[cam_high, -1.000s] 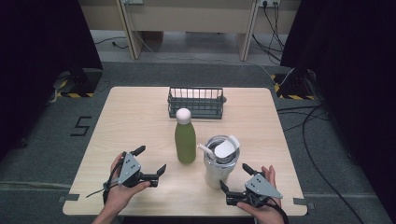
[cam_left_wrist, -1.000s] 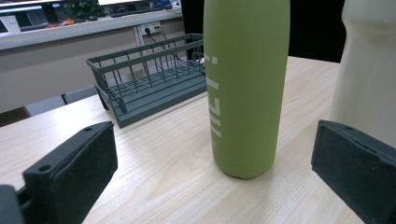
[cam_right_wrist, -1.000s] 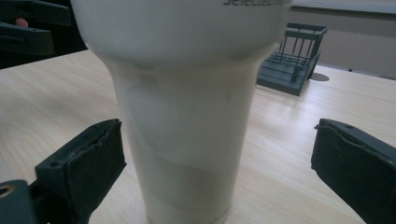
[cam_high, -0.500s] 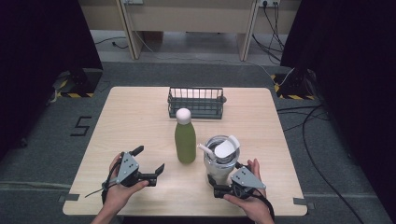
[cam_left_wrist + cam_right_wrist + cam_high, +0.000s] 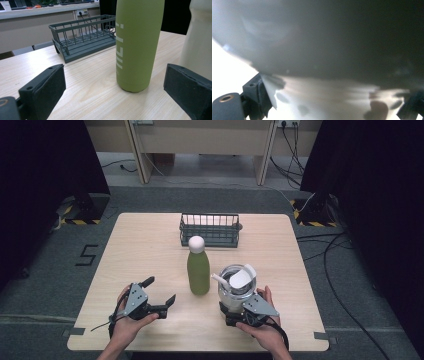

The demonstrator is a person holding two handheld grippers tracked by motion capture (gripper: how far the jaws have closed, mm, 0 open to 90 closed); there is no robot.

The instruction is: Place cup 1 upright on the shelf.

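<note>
A green bottle (image 5: 198,270) with a white cap stands upright mid-table. Just to its right is a clear jar (image 5: 236,287) with a white lid lying askew on its mouth. My left gripper (image 5: 161,290) rests on the table left of the bottle and points at it. Its jaws have just been closing a little, but they are open with nothing between them. In the left gripper view the bottle (image 5: 136,45) stands a short way ahead. My right gripper (image 5: 235,312) is pushed up against the jar's near side. The jar (image 5: 324,37) sits between its wide-spread jaws, and the frames do not show them pressing on it.
A dark wire basket (image 5: 209,230) stands behind the bottle near the far edge of the wooden table (image 5: 150,250). Bare wood lies to the left and right. Cables run across the floor beyond the table.
The right hand slid left and forward from the table's front right, bringing its gripper up against the jar. The left hand stayed put.
</note>
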